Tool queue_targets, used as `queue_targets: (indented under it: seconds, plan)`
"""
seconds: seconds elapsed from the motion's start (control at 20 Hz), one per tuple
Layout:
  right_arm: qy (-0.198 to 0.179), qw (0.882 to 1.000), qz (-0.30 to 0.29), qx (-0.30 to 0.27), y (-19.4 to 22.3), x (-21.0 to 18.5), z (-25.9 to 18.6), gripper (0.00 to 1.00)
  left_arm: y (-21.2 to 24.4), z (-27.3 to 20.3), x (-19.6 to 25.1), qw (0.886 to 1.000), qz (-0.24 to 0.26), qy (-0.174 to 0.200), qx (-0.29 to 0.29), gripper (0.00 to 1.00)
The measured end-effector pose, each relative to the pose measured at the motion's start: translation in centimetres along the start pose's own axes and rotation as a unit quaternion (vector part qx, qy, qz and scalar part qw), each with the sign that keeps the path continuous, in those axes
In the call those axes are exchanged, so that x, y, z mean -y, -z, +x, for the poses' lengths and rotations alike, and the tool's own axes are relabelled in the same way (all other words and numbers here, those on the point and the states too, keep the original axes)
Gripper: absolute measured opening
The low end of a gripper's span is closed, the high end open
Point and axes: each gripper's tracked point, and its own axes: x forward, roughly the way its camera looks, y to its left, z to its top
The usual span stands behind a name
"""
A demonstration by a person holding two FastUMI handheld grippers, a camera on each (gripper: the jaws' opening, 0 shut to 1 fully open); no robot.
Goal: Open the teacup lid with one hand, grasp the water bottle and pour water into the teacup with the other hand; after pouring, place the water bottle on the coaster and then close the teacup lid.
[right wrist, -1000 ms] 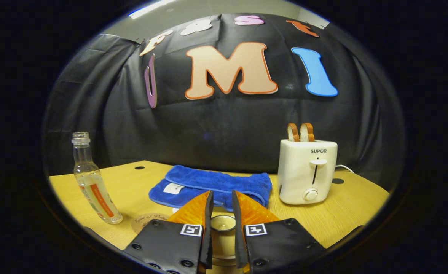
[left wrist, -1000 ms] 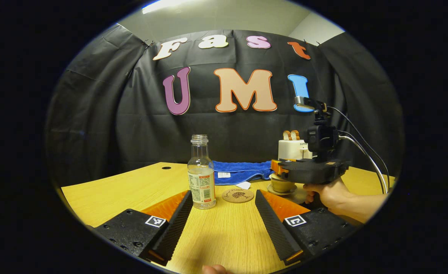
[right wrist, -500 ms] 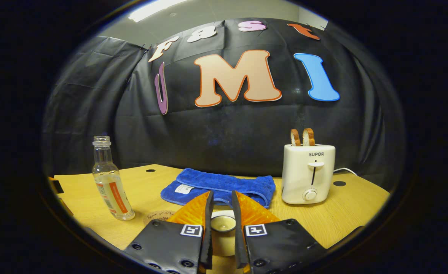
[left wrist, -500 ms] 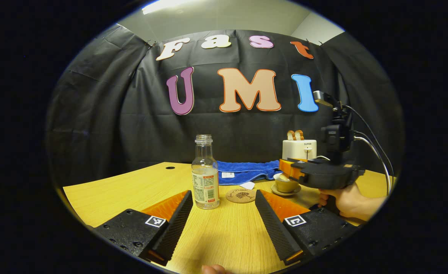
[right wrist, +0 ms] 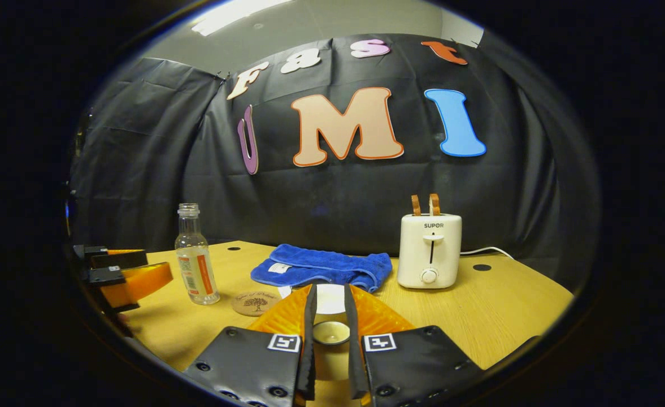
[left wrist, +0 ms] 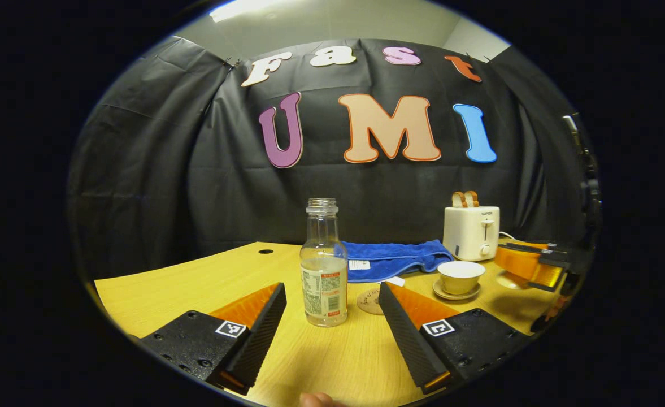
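Left gripper view: my left claw (left wrist: 332, 333) gapes wide at the bottom of the frame, gripping nothing. The water bottle (left wrist: 323, 281) stands upright between its fingers, farther off, on the wooden surface (left wrist: 196, 280). Right of it lie the coaster (left wrist: 370, 302), then the uncovered teacup (left wrist: 460, 276) on its saucer. In the right gripper view, my right claw (right wrist: 329, 345) pinches the teacup lid (right wrist: 331, 332) at bottom centre.
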Motion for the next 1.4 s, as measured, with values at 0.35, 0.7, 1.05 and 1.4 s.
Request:
queue_targets:
  seconds: [0.35, 0.7, 1.05, 1.4]
  plan:
    - [-0.005, 1.0, 0.0, 0.001, -0.2, -0.4, -2.1, 0.27, 0.1, 4.6, -0.4, 1.0, 0.009, 0.012, 0.003, 0.96]
    - [-0.007, 1.0, 0.0, 0.0, -0.2, -0.5, -2.3, 0.27, 0.0, 8.1, -0.7, 1.0, 0.024, 0.016, 0.004, 0.96]
    - [-0.007, 1.0, 0.0, -0.001, -0.3, -0.4, -2.3, 0.27, 0.2, 10.7, -1.2, 1.0, 0.0, 0.018, 0.006, 0.95]
    - [-0.005, 1.0, 0.0, 0.0, -0.3, -0.4, -2.4, 0.27, 0.1, 11.3, -0.8, 1.0, 0.0, 0.03, 0.007, 0.75]
